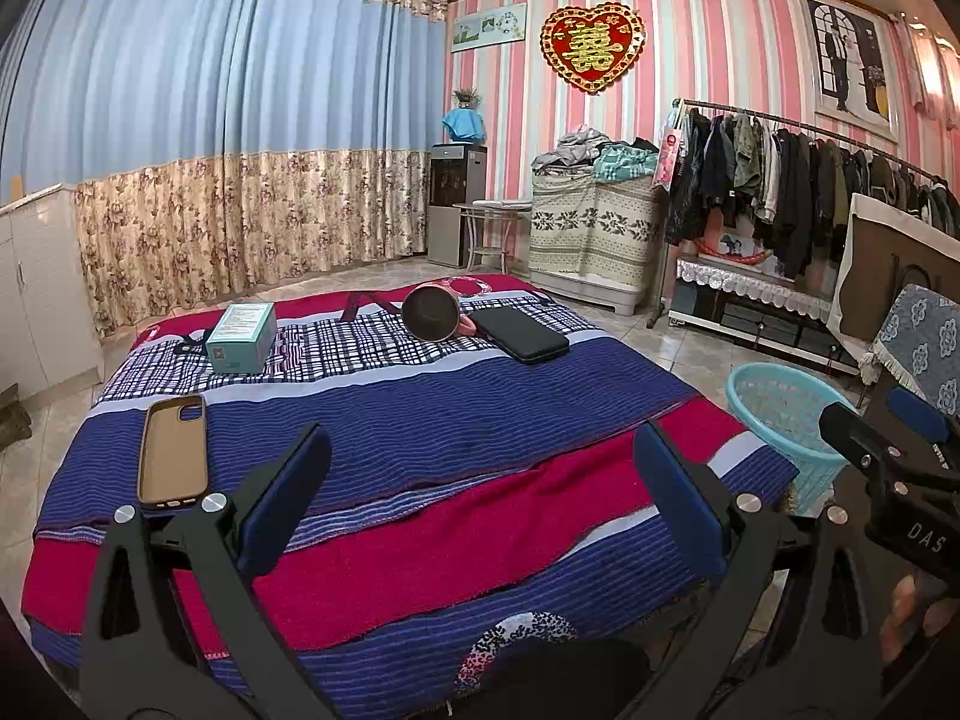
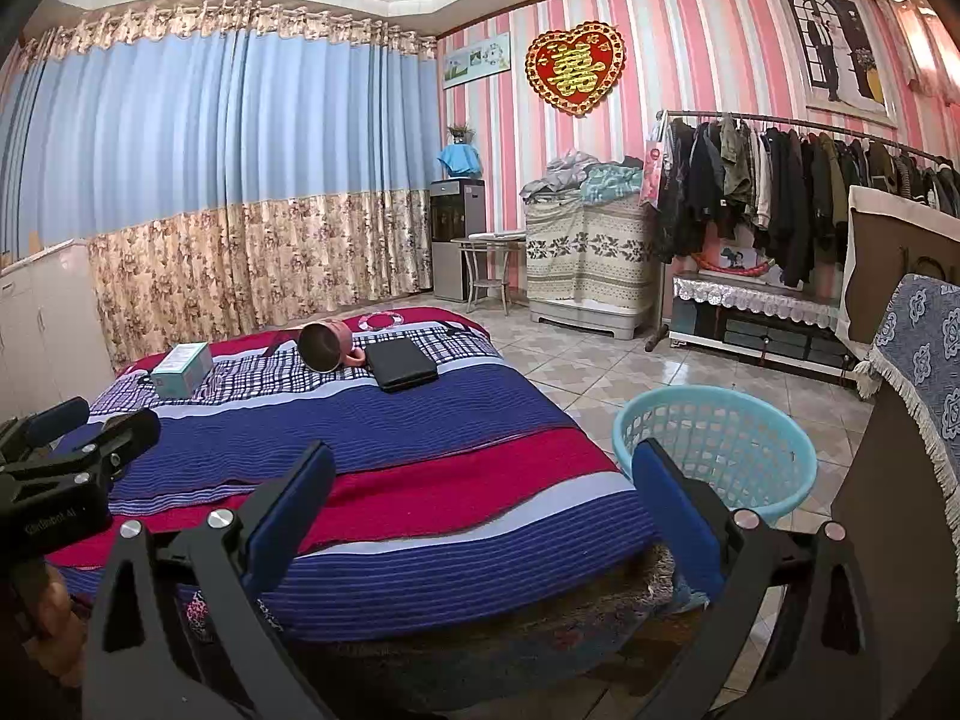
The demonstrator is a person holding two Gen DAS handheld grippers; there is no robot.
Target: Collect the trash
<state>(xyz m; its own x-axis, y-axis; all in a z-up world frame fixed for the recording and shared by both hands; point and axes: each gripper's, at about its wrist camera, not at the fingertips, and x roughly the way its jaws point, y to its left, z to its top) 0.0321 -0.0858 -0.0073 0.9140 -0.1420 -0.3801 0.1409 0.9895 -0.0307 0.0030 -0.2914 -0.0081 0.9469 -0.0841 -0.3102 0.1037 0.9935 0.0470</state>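
Note:
A low table under a red and blue striped blanket (image 1: 420, 420) carries a teal box (image 1: 242, 338), a pink mug on its side (image 1: 433, 313), a black case (image 1: 521, 333) and a tan phone case (image 1: 174, 450). A light blue basket (image 1: 786, 420) stands on the floor to the right. My left gripper (image 1: 480, 492) is open and empty above the near blanket. My right gripper (image 2: 483, 504) is open and empty over the table's right edge, beside the basket (image 2: 714, 450). The box (image 2: 182, 369), mug (image 2: 329, 345) and black case (image 2: 401, 365) show in the right wrist view.
A clothes rack (image 1: 810, 180) and a low cabinet (image 1: 756, 306) stand along the striped wall. A covered chair (image 2: 918, 360) is at the right. A water dispenser (image 1: 456, 204), a small stool (image 1: 489, 234) and a covered machine (image 1: 594, 228) stand at the back. White cabinets (image 1: 36, 300) are on the left.

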